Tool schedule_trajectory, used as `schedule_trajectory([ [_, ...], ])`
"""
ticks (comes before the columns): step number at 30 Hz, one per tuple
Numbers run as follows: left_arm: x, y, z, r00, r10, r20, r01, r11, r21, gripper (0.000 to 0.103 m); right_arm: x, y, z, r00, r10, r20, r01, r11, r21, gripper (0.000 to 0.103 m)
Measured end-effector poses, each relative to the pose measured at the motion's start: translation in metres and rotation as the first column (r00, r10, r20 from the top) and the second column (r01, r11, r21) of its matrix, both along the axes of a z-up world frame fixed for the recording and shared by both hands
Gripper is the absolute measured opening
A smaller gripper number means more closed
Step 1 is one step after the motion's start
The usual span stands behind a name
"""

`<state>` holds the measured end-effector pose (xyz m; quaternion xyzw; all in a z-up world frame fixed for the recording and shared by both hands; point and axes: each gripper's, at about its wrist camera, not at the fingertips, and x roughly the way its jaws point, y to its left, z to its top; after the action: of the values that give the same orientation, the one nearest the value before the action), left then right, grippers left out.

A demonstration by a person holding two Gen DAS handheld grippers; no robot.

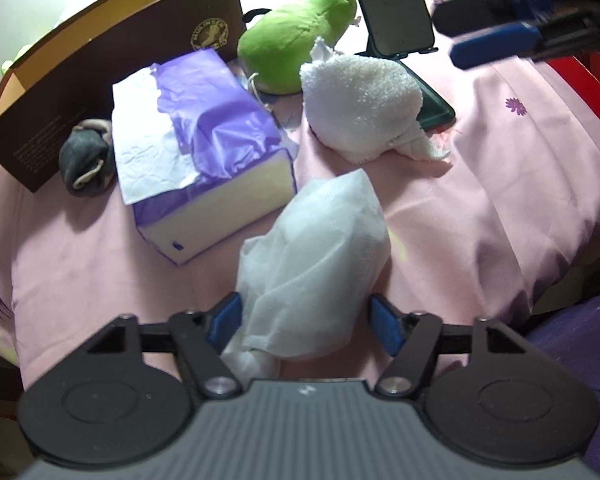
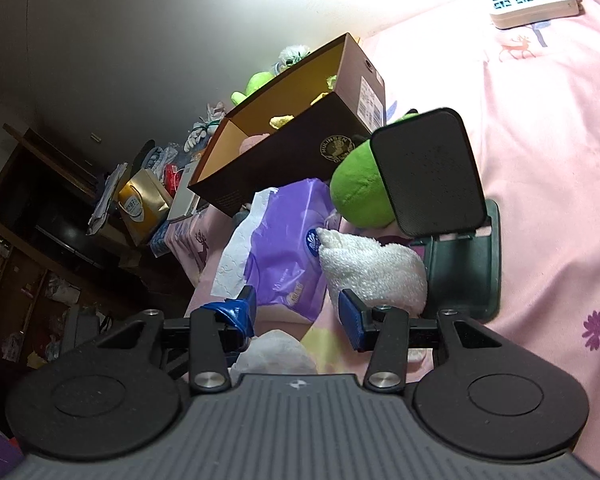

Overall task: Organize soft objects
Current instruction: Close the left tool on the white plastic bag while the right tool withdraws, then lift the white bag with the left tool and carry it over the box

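A thin white cloth (image 1: 312,268) lies crumpled on the pink bedspread between the fingers of my open left gripper (image 1: 306,324), which straddles it without pinching. Beyond lie a fluffy white towel (image 1: 364,108), a green plush toy (image 1: 296,36), a purple tissue pack (image 1: 196,136) and a grey rolled sock (image 1: 84,156). The brown open box (image 1: 112,52) stands at the back left. My right gripper (image 2: 298,316) is open and empty, hovering above the bed; it shows in the left wrist view (image 1: 460,42) at the top right. The towel (image 2: 376,268), plush (image 2: 360,188) and box (image 2: 300,132) lie ahead of it.
A dark phone stand (image 1: 396,12) sits behind the towel on a green base (image 2: 468,264). A white power strip (image 2: 532,0) lies far across the bed. The box holds yellow and pink soft items (image 2: 280,122). Cluttered shelves (image 2: 40,240) stand beyond the bed edge.
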<state>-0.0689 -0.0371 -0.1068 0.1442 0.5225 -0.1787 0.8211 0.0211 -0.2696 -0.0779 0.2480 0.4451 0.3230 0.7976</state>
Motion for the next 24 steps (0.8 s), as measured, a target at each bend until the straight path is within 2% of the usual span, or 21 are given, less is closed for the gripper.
schedule_trajectory([
  [4, 0.003, 0.003, 0.003, 0.999, 0.040, -0.009, -0.041, 0.999, -0.007, 0.050, -0.006, -0.001, -0.010, 0.999, -0.004, -0.038, 0.004, 1.000, -0.004, 0.030],
  [10, -0.001, 0.009, 0.012, 0.995, 0.097, -0.014, -0.098, 0.995, -0.036, 0.037, -0.008, 0.000, -0.021, 0.996, 0.006, -0.092, -0.006, 1.000, 0.005, 0.030],
  [17, -0.001, 0.022, 0.036, 0.975, 0.224, -0.013, -0.224, 0.972, -0.064, 0.034, -0.006, 0.011, -0.023, 0.994, 0.038, -0.099, -0.039, 0.999, 0.001, 0.031],
  [24, -0.006, 0.039, 0.071, 0.937, 0.347, 0.032, -0.344, 0.936, -0.072, 0.032, -0.004, 0.022, -0.017, 0.994, 0.078, -0.073, -0.077, 0.997, 0.011, 0.030],
])
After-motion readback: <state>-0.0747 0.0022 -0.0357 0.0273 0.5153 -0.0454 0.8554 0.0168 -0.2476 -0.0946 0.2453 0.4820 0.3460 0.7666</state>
